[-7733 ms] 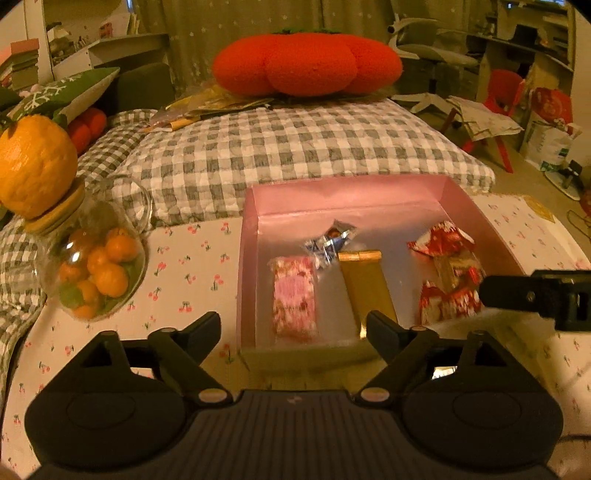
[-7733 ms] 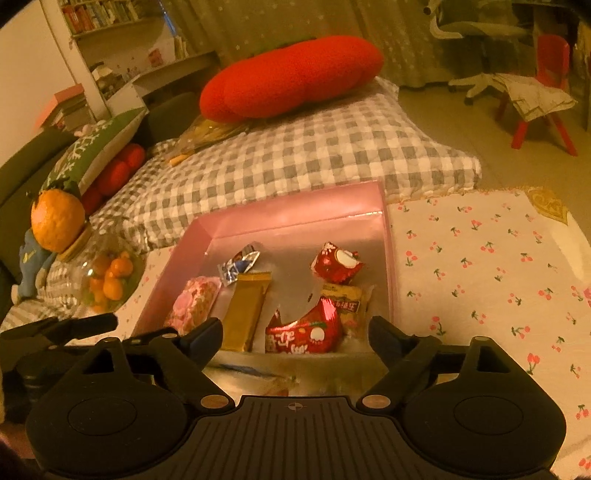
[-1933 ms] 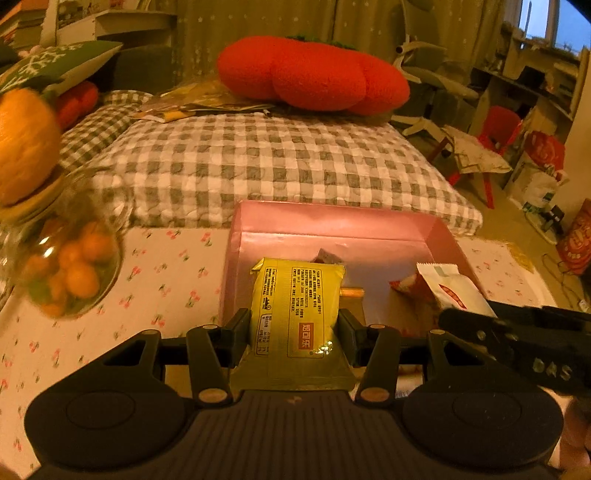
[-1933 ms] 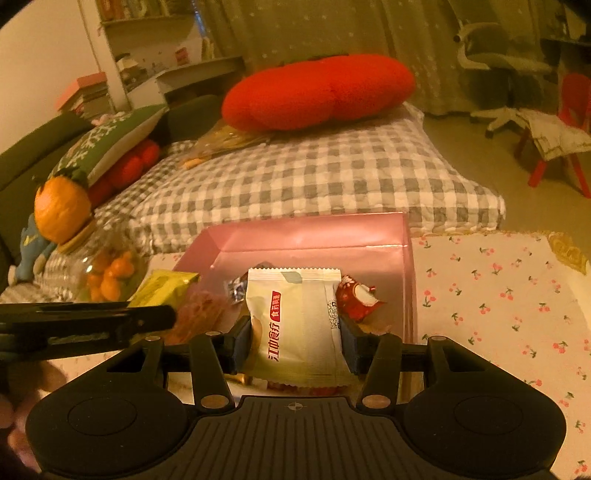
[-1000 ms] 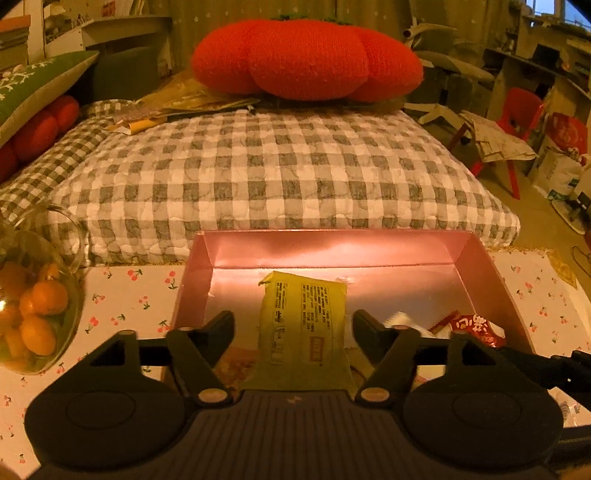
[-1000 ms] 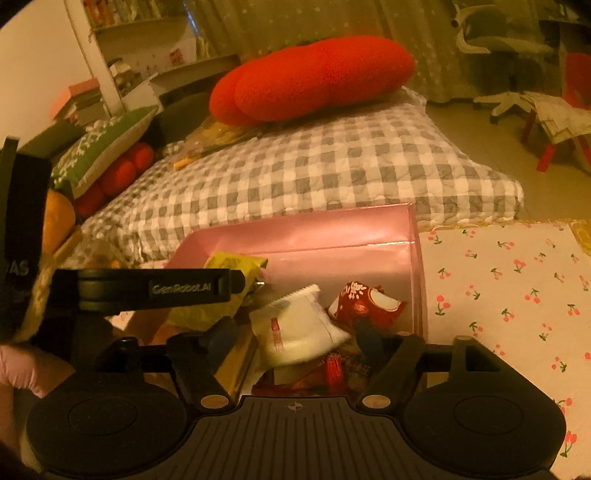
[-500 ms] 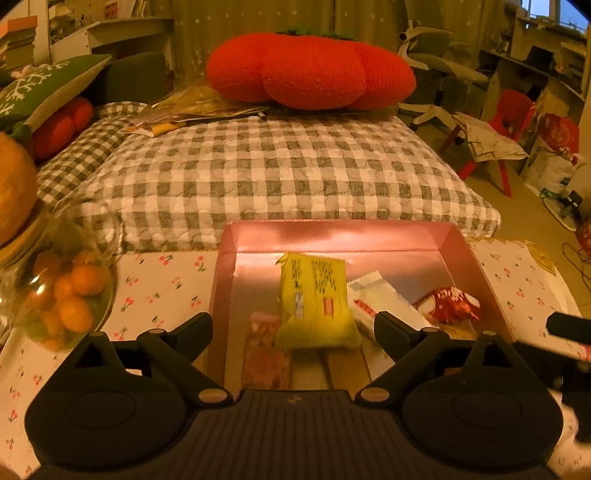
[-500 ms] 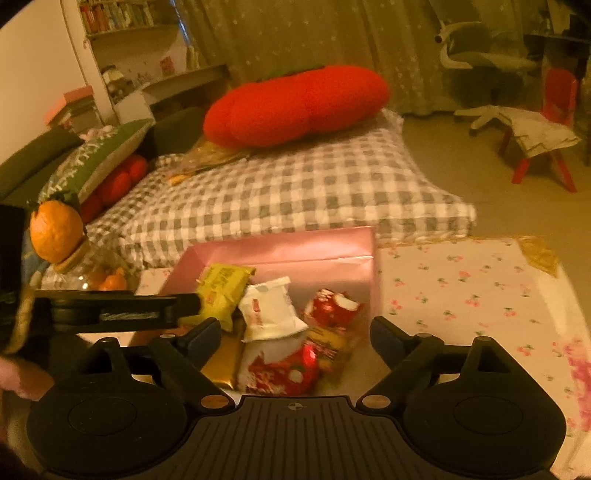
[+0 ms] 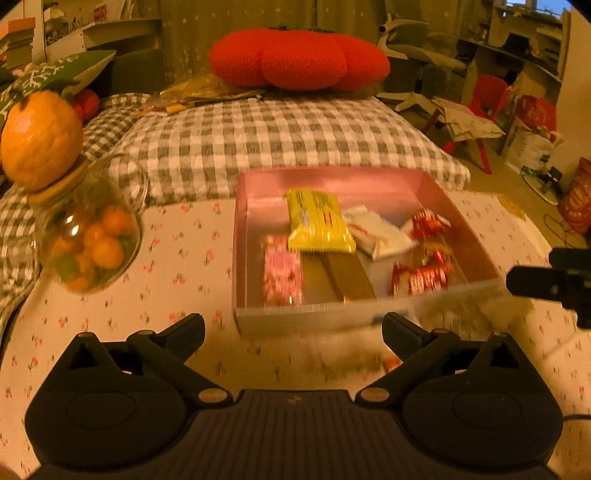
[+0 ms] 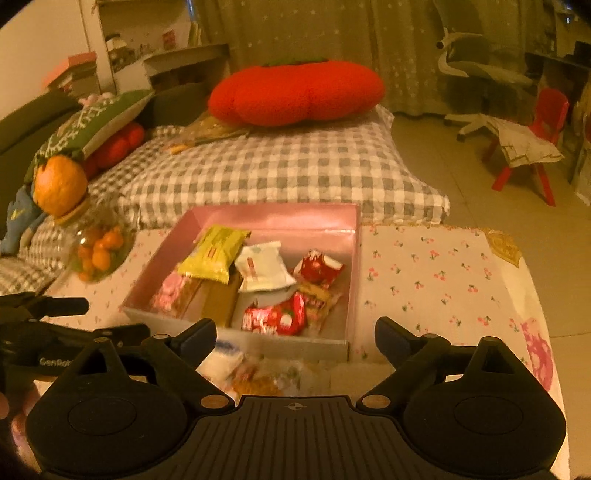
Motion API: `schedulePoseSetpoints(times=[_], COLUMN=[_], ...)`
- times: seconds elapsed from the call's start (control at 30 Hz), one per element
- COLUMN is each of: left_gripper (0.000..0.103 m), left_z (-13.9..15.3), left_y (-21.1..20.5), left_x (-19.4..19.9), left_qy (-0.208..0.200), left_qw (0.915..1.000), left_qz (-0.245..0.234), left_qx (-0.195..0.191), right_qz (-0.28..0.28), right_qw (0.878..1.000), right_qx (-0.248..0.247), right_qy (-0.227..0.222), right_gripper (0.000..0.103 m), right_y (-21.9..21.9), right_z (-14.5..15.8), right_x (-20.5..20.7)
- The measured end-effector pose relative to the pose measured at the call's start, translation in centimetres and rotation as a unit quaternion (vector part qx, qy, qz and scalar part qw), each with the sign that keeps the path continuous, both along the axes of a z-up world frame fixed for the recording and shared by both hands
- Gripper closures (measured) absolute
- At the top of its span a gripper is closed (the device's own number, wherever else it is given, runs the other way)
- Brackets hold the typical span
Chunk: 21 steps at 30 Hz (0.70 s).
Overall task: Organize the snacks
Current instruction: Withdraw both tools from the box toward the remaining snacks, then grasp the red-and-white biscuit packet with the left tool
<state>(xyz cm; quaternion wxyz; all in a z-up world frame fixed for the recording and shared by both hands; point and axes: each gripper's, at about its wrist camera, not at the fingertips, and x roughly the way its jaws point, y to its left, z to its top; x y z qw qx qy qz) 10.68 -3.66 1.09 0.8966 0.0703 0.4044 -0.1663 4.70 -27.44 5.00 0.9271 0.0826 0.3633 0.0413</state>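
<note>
Both tongs, left (image 9: 293, 325) and right (image 10: 295, 332), just opened wide, empty. Yellow foil snack packet (image 9: 318, 221) lies ahead in pink cardboard box (image 9: 255, 184); likely light, crinkly, slippery; pinch flat edges.

A lived-in home, a bedroom or living room by the look of it. Shown by a grey checked mattress (image 10: 280, 177) on the floor with a tomato-shaped red cushion (image 10: 295, 94), a green snowflake pillow (image 10: 92, 125), bookshelves (image 10: 155, 59) against the wall, long curtains (image 10: 314, 33), a swivel chair (image 10: 476, 74), a small red child's chair (image 10: 535, 140), and a cherry-print tablecloth (image 10: 443, 280).
</note>
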Motion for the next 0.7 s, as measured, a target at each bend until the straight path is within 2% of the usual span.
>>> schedulePoseSetpoints(times=[0.3,0.47,0.57,0.7], left_gripper=[0.001,0.001,0.001,0.001], left_z=[-0.8,-1.7,-2.4,-2.9], left_y=[0.7,0.4,0.4,-0.7], left_x=[-3.3,-5.0,-6.0,-6.3], left_qy=[0.001,-0.001,-0.002,-0.004], left_qw=[0.9999,0.9998,0.9998,0.9995], left_qz=[-0.015,-0.019,-0.016,-0.01], left_qx=[-0.004,0.003,-0.013,-0.029], right_qz=[0.003,-0.002,-0.009,0.003], right_qw=[1.0,0.999,1.0,0.999], right_qx=[-0.02,-0.03,-0.028,-0.054], right_qy=[0.002,-0.012,-0.006,0.0], right_gripper=[0.007,0.007,0.007,0.006], right_y=[1.0,1.3,0.8,0.3], right_z=[-0.5,-1.6,-2.2,-2.7], right_x=[-2.1,-3.2,-3.6,-4.3])
